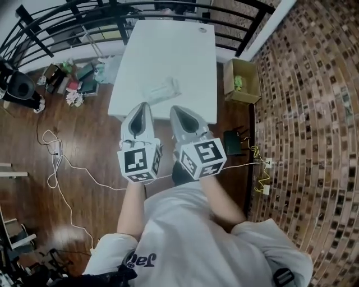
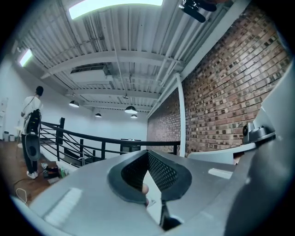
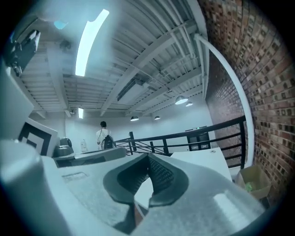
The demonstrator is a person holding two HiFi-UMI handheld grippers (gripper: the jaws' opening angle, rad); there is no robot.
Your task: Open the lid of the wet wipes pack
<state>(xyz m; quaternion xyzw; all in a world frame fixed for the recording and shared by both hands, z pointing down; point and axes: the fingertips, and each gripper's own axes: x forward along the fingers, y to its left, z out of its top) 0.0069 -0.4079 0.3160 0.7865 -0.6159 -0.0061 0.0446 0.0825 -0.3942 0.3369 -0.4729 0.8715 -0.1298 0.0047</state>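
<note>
Table: white rectangular table (image 1: 190, 50) on a dark wooden floor (image 1: 84, 140), far edge close to a black metal railing (image 1: 67, 17).

Wet wipes pack: pale, flat, soft plastic wet wipes pack (image 1: 161, 89), lying on the table close to the near edge, roughly midway between the left and right edges, turned slightly askew. Too small to tell how the lid stands.

Left tongs: grey plastic left tongs (image 1: 144, 105) with dark ribbed pads, held level, tips over the near edge of the table, just short of the pack and not touching it. Jaws closed tip to tip (image 2: 148, 153), gripping nothing.

Right tongs: matching grey right tongs (image 1: 175, 109), just beside the left pair, tips likewise at the near edge, near the pack but apart from it. Jaws meeting at the tips (image 3: 148, 156), nothing between them.

Right of the table: open brown cardboard box (image 1: 242, 81) on the floor with something green inside, set against a brick wall (image 1: 314, 112).

Left of the table: white cable (image 1: 59, 168) trailing in loops over the floor.

Background: a person (image 2: 31, 124) in a white top, standing far off beyond the railing, back turned.
</note>
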